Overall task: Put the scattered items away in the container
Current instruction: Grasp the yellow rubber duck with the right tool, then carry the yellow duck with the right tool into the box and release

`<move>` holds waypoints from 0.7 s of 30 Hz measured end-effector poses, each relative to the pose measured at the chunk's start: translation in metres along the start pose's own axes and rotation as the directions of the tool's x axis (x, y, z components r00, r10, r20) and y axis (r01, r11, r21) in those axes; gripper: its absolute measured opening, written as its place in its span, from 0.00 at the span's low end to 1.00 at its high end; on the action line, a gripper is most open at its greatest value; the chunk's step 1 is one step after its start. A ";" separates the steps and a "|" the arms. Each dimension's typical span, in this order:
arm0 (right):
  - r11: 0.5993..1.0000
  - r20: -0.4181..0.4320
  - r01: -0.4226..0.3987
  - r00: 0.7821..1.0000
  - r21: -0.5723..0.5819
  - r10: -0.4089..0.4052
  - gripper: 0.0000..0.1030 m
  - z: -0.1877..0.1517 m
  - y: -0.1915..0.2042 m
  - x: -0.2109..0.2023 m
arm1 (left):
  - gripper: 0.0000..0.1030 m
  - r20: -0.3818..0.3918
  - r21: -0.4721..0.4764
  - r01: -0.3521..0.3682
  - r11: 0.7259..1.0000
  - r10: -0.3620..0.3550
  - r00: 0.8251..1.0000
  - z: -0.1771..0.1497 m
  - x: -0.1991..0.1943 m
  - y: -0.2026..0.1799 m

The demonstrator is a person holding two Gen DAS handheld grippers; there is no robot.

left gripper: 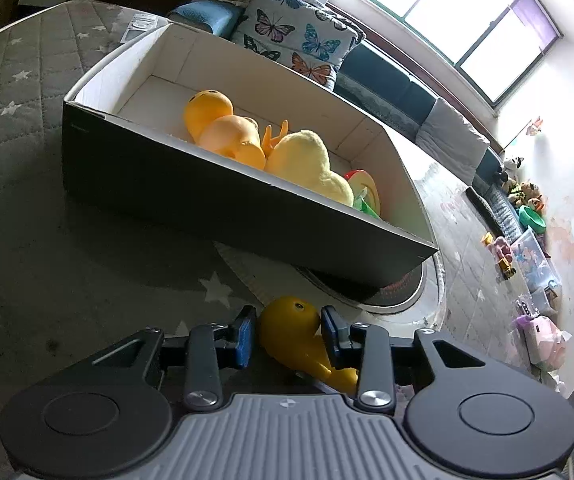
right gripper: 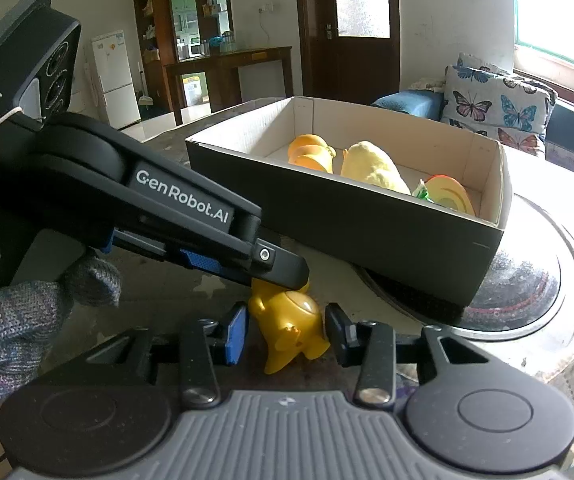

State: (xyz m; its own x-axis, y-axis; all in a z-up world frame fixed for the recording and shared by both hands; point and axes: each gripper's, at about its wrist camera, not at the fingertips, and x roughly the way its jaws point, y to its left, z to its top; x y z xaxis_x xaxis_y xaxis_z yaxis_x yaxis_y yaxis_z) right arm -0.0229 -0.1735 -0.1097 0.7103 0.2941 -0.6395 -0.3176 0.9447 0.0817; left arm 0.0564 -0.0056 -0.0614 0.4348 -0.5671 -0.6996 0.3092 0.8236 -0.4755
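Surface: grey quilted cloth with pale stars point(left gripper: 27, 208) fills the left of the left-wrist view; soft and flat, so loose toys sit still on it.
Container: long shallow cardboard box, black outside, white inside point(left gripper: 207, 200), centre of both views, open top facing the grippers; one end overhangs a round glossy dark tabletop point(right gripper: 527, 292), lower right. Judged: low walls make drop-ins easy.
Already inside: two orange rubber ducks point(left gripper: 223, 128), a pale yellow plush toy point(left gripper: 311, 164) and a green-red-yellow toy point(left gripper: 367, 192), lined up along the near wall.
Task item: small yellow rubber duck point(right gripper: 291, 320), lying on the cloth just in front of the box, lower centre of both views; not yet in.
Left gripper point(left gripper: 287, 334): blue-padded tongs straddle the duck, right pad touching or nearly so, left pad just beside it; cannot tell if it is clamped.
Right gripper point(right gripper: 285, 332): tongs also around the same duck, pads close either side, a slight gap showing; not gripping, as far as I judge.
Hand: a grey knitted glove point(right gripper: 15, 312), lower left of the right-wrist view, holds the left tool.
Judgement: both tools bracket one toy, probably to steady it for a lift.
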 end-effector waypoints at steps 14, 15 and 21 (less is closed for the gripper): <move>0.999 0.150 0.038 0.988 -0.030 -0.034 0.39 0.032 0.000 -0.034 | 0.37 0.130 0.059 0.043 0.997 -0.050 0.990 0.029 -0.036 -0.028; 0.999 0.158 0.041 0.987 -0.031 -0.036 0.39 0.036 -0.002 -0.035 | 0.37 0.139 0.061 0.042 0.997 -0.050 0.989 0.033 -0.036 -0.029; 0.997 0.186 0.045 0.982 -0.057 -0.034 0.39 0.066 -0.011 -0.021 | 0.37 0.185 0.052 0.028 0.998 -0.038 0.982 0.063 -0.032 -0.028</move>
State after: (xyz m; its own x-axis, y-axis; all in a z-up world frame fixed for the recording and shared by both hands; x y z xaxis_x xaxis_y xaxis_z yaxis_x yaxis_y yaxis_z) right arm 0.0066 -0.1802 -0.0466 0.8249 0.2841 -0.4887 -0.3207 0.9471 0.0092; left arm 0.0871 -0.0108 0.0077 0.5715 -0.5896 -0.5708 0.3652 0.8056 -0.4665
